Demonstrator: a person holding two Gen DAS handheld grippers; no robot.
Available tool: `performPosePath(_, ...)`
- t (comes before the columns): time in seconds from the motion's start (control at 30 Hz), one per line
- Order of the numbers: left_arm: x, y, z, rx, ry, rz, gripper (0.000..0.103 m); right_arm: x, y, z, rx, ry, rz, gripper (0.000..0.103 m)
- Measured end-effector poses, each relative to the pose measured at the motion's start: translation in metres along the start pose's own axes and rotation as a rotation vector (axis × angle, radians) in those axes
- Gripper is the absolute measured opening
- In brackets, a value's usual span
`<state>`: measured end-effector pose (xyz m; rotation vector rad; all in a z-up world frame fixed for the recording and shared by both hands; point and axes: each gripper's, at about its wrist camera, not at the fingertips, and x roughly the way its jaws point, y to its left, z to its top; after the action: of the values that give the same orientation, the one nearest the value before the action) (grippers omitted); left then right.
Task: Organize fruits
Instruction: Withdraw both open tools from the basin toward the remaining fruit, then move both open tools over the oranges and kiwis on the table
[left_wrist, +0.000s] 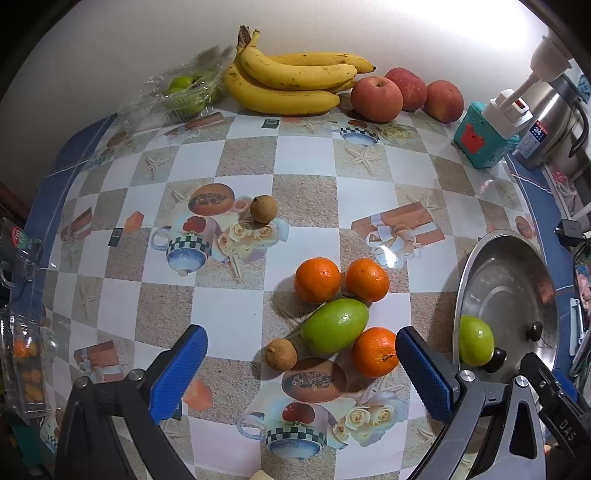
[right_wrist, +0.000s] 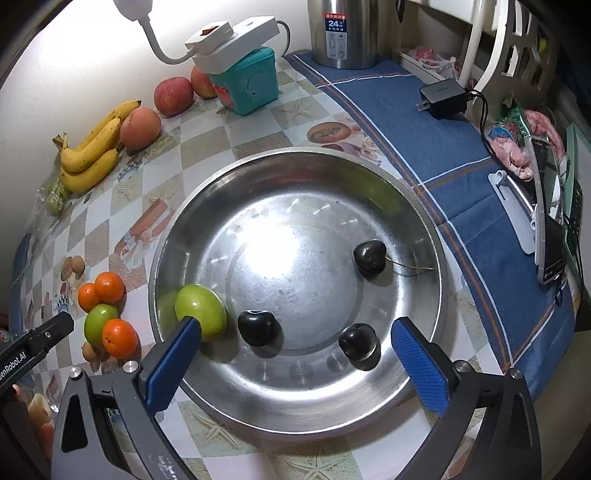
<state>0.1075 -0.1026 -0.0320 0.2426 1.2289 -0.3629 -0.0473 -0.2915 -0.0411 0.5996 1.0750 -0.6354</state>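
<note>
Two grippers stand with jaws wide apart, nothing between them. In the left wrist view, the left gripper (left_wrist: 301, 363) hangs over three oranges (left_wrist: 317, 280), a green fruit (left_wrist: 334, 325) and a small brown fruit (left_wrist: 280, 354) at lower centre. In the right wrist view, the right gripper (right_wrist: 295, 349) hovers above the steel bowl (right_wrist: 424, 236), which holds another green fruit (right_wrist: 201, 310) at left and three dark cherries (right_wrist: 256, 328).

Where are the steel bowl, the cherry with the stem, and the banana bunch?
steel bowl (right_wrist: 424, 221): right wrist view, bare far-right inner wall.
cherry with the stem (right_wrist: 369, 257): right wrist view, middle of its dark body.
banana bunch (left_wrist: 291, 83): left wrist view, middle banana's skin.
</note>
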Motion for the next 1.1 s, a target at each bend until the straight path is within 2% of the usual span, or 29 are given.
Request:
performPosePath(0.27, -0.002, 0.000, 0.001, 0.015, -0.005, 0.005, 0.103, 0.001, -0.001, 0.001, 0.004, -0.009, 0.013, 0.102)
performPosePath(0.37, -0.003, -0.003, 0.001, 0.067, -0.012, 0.009, 0.103, 0.001, 0.000, 0.001, 0.001, -0.012, 0.019, 0.102)
performPosePath(0.53, -0.002, 0.003, 0.001, 0.138, -0.019, 0.100, 0.103, 0.005, 0.005, -0.001, -0.015, 0.014, 0.071, 0.102)
performPosePath(0.73, -0.006, 0.037, 0.008, 0.071, -0.026, 0.123, 0.103, 0.006, 0.020, -0.003, -0.042, 0.027, 0.121, 0.102)
performPosePath(0.87, -0.014, 0.061, 0.012, 0.024, -0.043, 0.169, 0.103, 0.004, 0.033, -0.005, -0.058, 0.028, 0.167, 0.102)
performPosePath(1.1, -0.030, 0.101, 0.014, -0.049, -0.084, 0.195, 0.103, -0.009, 0.069, -0.011, -0.143, -0.019, 0.220, 0.102)
